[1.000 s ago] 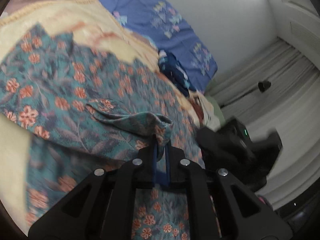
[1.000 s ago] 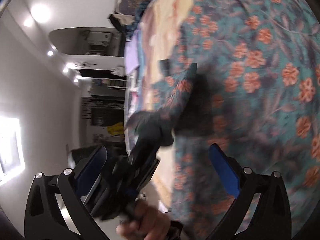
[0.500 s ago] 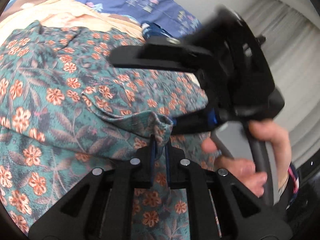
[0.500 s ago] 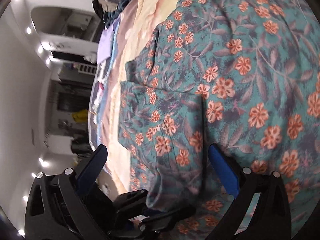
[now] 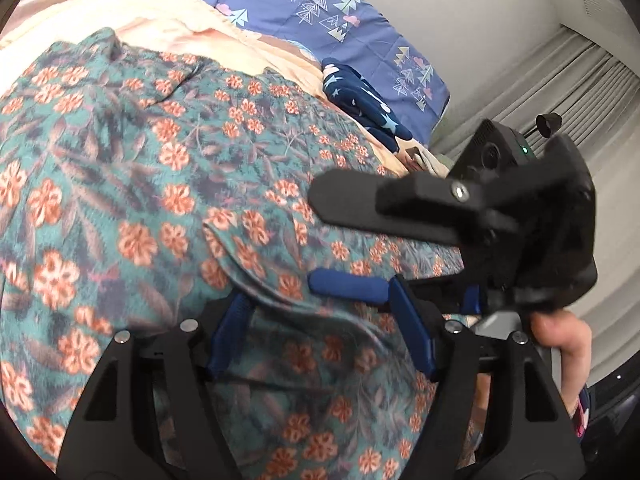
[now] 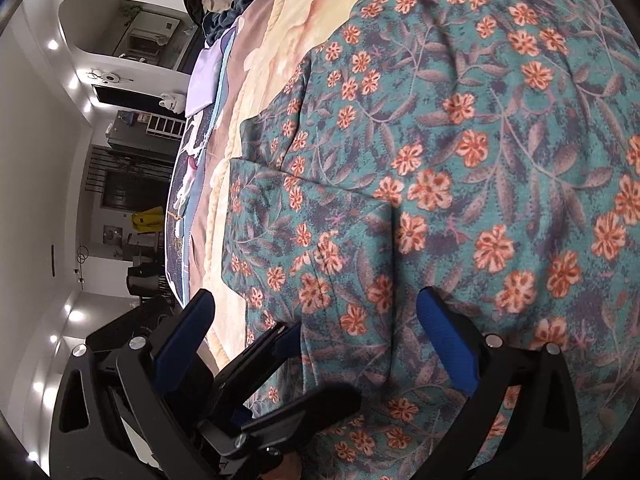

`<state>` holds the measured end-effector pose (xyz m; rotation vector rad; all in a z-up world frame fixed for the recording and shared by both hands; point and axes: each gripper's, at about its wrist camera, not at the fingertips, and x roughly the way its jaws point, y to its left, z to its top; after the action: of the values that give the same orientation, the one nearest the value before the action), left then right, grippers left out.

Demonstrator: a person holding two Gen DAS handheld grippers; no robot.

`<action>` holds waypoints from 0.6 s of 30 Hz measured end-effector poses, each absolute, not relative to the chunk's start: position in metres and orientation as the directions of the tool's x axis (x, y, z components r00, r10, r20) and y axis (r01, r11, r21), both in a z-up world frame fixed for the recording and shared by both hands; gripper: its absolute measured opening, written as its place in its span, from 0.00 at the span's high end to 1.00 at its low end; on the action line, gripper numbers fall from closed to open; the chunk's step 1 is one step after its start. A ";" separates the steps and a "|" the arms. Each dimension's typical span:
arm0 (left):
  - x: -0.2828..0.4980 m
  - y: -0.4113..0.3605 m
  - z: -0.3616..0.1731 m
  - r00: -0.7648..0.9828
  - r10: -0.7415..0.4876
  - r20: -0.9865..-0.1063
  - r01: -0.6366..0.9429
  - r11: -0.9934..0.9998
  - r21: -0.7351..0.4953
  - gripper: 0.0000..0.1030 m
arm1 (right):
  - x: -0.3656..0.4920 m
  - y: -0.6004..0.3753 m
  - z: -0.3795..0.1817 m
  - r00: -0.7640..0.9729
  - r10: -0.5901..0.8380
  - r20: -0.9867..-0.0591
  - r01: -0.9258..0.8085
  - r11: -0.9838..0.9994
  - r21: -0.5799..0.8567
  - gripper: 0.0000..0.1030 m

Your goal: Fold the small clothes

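Between my left fingers: the left gripper point(image 5: 324, 324) is spread wide, released, blue pads apart, with a folded edge of the floral garment point(image 5: 160, 184) lying loose across the gap and nothing pinched.
Left pad: one blue pad point(image 5: 230, 332) sits partly under that fabric edge.
Just beyond my left fingers: the right gripper point(image 5: 348, 248) crosses from the right, its jaws parted, one blue finger point(image 5: 348, 284) resting on the cloth, the black one above it.
My right hand: it point(image 5: 560, 336) wraps the handle at the right edge.
Between my right fingers: the right gripper point(image 6: 316, 320) is likewise spread and released, over the garment point(image 6: 460, 184), a fold line running between the pads.
Low in the right view: the left gripper point(image 6: 316, 364) reaches in from below, open, at the garment's near edge.
Garment: teal with orange flowers, spread flat over the cream blanket point(image 5: 152, 20) on the bed.
Containers: I can make out none.
Farther on: a navy star-print cloth point(image 5: 360, 100) lies past the garment.
Farthest: a blue tree-print pillow point(image 5: 328, 20) against the wall, curtains point(image 5: 580, 80) to the right.
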<state>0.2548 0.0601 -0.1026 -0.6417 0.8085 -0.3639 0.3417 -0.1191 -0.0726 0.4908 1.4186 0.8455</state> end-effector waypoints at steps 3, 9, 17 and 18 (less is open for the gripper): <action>0.263 0.051 -0.101 0.639 -0.537 -0.551 0.089 0.763 -0.640 0.32 | 0.343 -0.133 -0.072 -0.054 0.765 -0.642 -0.202 0.621 0.757 0.01; 0.260 0.028 -0.089 0.606 -0.589 -0.535 0.232 0.774 -0.590 0.26 | 0.342 -0.155 -0.074 -0.044 0.785 -0.617 -0.163 0.604 0.780 0.01; 0.251 0.013 -0.085 0.577 -0.593 -0.562 0.286 0.791 -0.540 0.24 | 0.340 -0.169 -0.077 -0.024 0.786 -0.617 -0.145 0.608 0.780 0.10; 0.251 0.013 -0.086 0.577 -0.590 -0.565 0.283 0.793 -0.539 0.24 | 0.340 -0.168 -0.077 -0.022 0.783 -0.622 -0.145 0.613 0.777 0.14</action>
<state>0.2513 0.0132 -0.0861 -0.4179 0.8060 -0.5286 0.3399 -0.1683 -0.0770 0.5847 1.4066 0.8108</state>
